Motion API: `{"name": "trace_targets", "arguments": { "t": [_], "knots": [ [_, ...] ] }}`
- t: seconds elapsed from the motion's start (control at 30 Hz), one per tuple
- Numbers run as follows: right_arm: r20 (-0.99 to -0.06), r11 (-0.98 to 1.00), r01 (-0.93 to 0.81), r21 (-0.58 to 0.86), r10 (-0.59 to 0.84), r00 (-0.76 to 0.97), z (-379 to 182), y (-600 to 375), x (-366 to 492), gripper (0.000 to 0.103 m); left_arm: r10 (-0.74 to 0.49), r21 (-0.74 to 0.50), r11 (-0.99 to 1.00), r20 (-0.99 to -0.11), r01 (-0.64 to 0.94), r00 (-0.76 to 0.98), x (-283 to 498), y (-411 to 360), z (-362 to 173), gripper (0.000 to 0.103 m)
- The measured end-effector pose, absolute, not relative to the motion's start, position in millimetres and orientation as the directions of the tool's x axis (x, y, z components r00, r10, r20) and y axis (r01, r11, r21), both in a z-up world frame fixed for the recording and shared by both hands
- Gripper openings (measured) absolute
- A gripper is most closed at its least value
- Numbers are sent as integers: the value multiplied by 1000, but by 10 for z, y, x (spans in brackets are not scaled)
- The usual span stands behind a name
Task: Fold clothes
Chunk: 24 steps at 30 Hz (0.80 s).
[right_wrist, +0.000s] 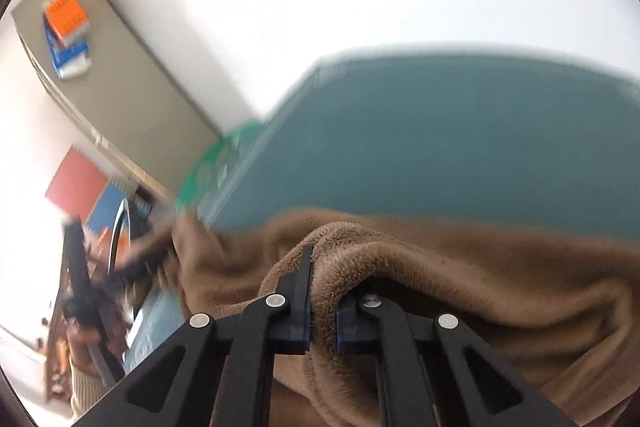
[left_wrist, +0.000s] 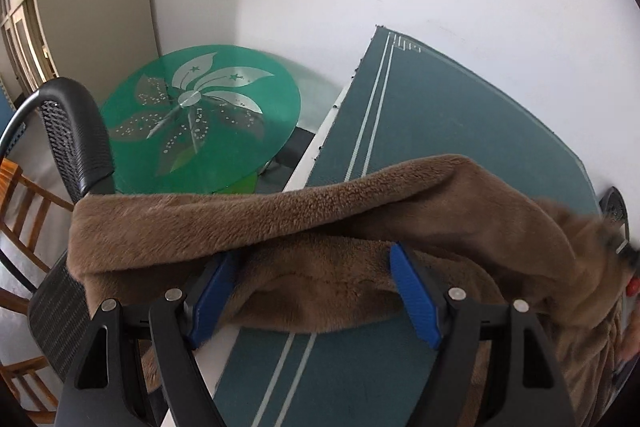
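**Carrying the fleece fold across the surface**

Off the left edge of the teal-matted surface (left_wrist: 440, 115) stand a black mesh chair (left_wrist: 76, 139) and a round green glass table (left_wrist: 200, 115); both are near enough that a trailing hem could catch on them, so the cloth is best kept over the mat.

The brown fleece garment (left_wrist: 320, 211) lies across the near part of the surface, its left end hanging past the edge above the chair. The left gripper (left_wrist: 316, 291) has its jaws wide apart, with fleece bunched between and over the blue pads (left_wrist: 412, 291); it grips nothing. To fold well, I judge this side should close on the hem before any lift, otherwise only one end travels and the fold skews.

Further right, the right gripper (right_wrist: 322, 307) has its jaws clamped on a thick ridge of the fleece, which mounds over the fingertips. The right view is blurred, so how many layers are pinched cannot be told. A level, slow carry forward over the mat, with both ends kept at matching height, should lay the edge straight; the plush pile looks bulky and likely to slump if released too high.
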State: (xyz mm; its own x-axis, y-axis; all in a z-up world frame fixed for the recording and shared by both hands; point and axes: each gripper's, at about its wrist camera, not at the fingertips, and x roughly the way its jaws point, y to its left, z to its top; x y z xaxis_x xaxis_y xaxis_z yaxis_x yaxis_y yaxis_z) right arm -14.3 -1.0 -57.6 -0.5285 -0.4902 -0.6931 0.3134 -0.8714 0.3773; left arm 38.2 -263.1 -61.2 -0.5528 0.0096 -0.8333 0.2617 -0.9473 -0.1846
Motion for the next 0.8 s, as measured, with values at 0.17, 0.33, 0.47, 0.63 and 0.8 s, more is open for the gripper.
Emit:
{"name": "trace_targets", "arguments": {
  "t": [0.17,0.33,0.47,0.63,0.8],
  "knots": [
    [-616,-881,293,372,-471,-632,-184,88,-387,8,-71,-134,-935,-836,328,-544,174,-2699,-593,80],
    [-603,-879,327,346,-476,-641,-105,-32,-716,8,-103,-125,-916,-845,381,-525,-68,-2824,-627,80],
    [-688,-902,343,262,-423,-589,-373,-265,-1093,9,-125,-106,-901,-865,421,-486,-188,-2899,-754,80],
    [-784,-919,336,206,-361,-505,-843,-363,-1399,36,-123,-97,-902,-875,420,-468,-251,-2920,-891,80],
    [-755,-918,281,278,-390,-527,-921,47,-1255,81,-133,-79,-909,-874,408,-466,-258,-2910,-894,80]
  ]
}}
